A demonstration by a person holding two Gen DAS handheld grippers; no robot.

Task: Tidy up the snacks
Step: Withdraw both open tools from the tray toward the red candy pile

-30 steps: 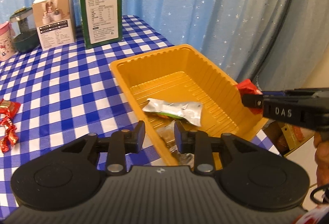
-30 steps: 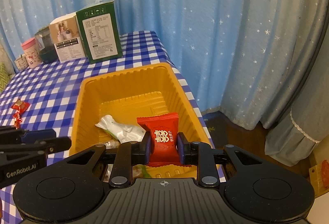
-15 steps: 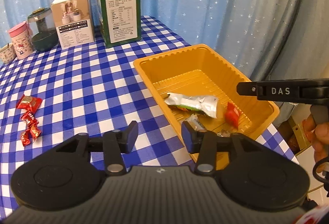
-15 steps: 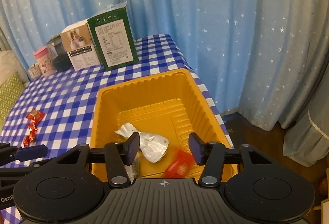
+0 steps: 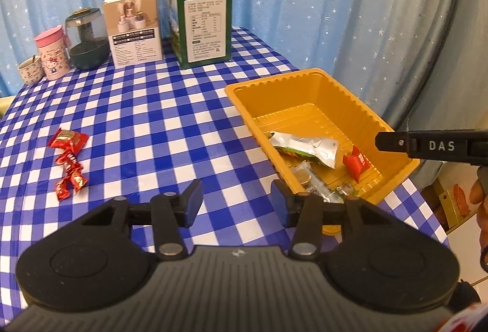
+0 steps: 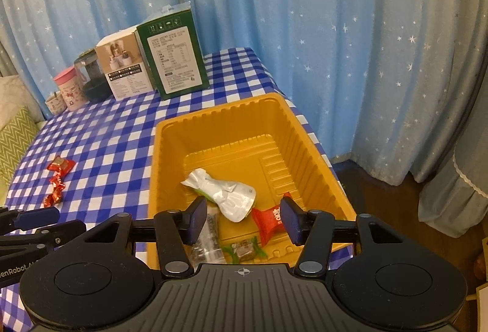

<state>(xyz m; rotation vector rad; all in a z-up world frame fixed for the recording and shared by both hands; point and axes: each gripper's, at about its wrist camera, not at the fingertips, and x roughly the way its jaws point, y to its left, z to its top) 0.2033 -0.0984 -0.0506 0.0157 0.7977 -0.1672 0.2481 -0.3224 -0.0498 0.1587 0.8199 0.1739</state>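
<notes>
A yellow tray (image 5: pixel 305 77) (image 6: pixel 213 115) sits at the right end of the blue checked table. Inside it lie a silver pouch (image 5: pixel 308 146) (image 6: pixel 225 193), a red packet (image 5: pixel 355 162) (image 6: pixel 267 220) and several small wrapped snacks (image 6: pixel 241 249). My right gripper (image 6: pixel 244 217) hangs open over the tray's near end with nothing between its fingers. It shows as a dark bar (image 5: pixel 427 146) in the left wrist view. My left gripper (image 5: pixel 236 201) is open and empty above the cloth, just left of the tray. A few red candies (image 5: pixel 68 161) (image 6: pixel 58 176) lie on the cloth at the left.
At the back of the table stand a green box (image 5: pixel 204 24), a white box (image 5: pixel 134 30), a dark jar (image 5: pixel 87 42), a pink cup (image 5: pixel 53 56) and a small mug (image 5: pixel 29 73). Blue starred curtains hang behind. The table edge drops off right of the tray.
My right gripper opened and the red packet fell into the tray. My left gripper opened too and drew back to the left, off the tray's corner.
</notes>
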